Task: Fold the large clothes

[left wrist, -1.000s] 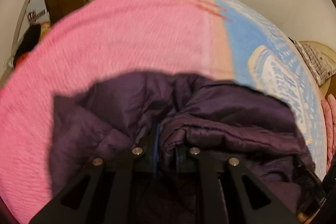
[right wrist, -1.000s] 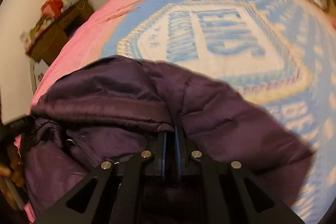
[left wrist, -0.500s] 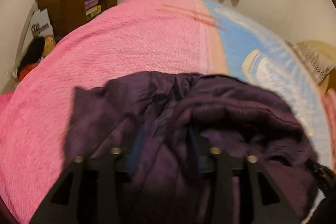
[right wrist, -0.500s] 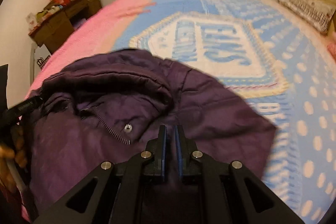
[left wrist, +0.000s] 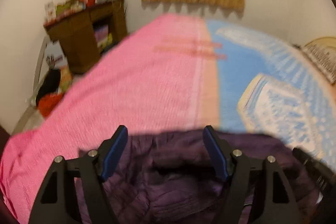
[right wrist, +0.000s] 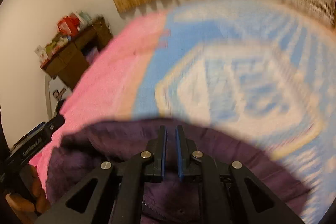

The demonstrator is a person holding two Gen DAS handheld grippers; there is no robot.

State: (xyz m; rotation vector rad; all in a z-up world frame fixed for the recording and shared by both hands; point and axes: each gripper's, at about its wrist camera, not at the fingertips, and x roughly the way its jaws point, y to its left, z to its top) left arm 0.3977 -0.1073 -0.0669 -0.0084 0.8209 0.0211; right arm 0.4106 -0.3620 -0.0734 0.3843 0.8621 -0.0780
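Jacket (left wrist: 174,188) below spread left fingers (left wrist: 114,152)

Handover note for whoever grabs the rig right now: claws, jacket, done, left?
Left claw: open wide, nothing between its pads, above the near part of the purple jacket.
Right claw: pads nearly together with a thin gap; no fabric visibly pinched between the tips.
Jacket: bunched in a heap at the near edge of the bed, straddling the pink and blue covers.
Done: jacket gathered into a rough pile; how neat the fold is, I cannot tell through the blur.
Left: probably regrasp, square up and flatten.
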